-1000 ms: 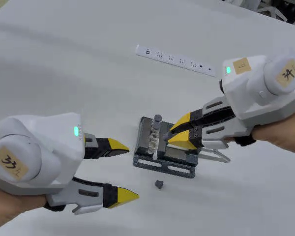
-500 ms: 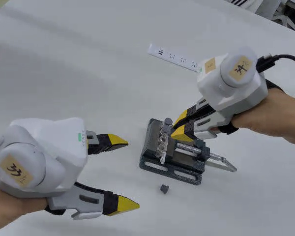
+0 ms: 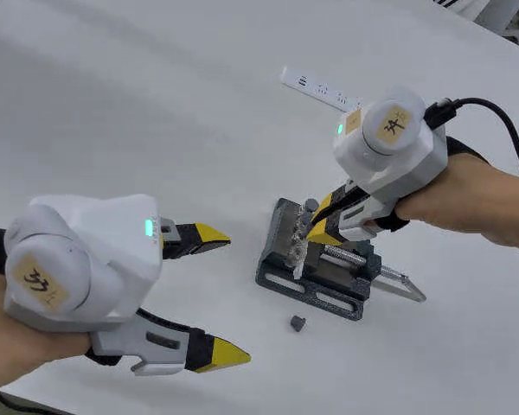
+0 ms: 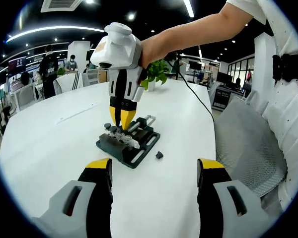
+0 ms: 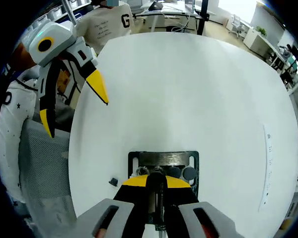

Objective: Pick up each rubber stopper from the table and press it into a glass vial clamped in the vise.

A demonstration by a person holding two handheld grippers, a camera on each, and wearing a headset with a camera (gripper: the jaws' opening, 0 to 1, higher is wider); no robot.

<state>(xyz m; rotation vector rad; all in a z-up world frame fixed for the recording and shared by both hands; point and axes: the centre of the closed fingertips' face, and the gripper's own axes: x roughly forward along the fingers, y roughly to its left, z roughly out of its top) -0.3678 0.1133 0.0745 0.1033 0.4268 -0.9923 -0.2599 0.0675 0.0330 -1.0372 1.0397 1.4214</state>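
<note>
Vials [image 3: 296, 249]: a short row of clear glass, clamped upright in the vise [image 3: 316, 290]. In the right gripper view, two carry grey fitted stoppers [image 5: 188, 172] just beside the yellow tips.
Loose stopper [image 3: 297, 323]: small and dark, lying on the table near the front of the vise and touching nothing.
Table [image 3: 112, 112]: white and round. A white power strip [image 3: 322, 89] lies well beyond the vise.
Room: an open office with ceiling lights [image 4: 188, 6] and people [image 4: 48, 62] in the background.
Right gripper [image 3: 314, 232]: jaws pressed together, tips pointing down at the vial row. Whether they pinch a stopper cannot be told.
Left gripper [image 3: 227, 294]: jaws spread wide and holding nothing, above the table and well apart from the vise.
</note>
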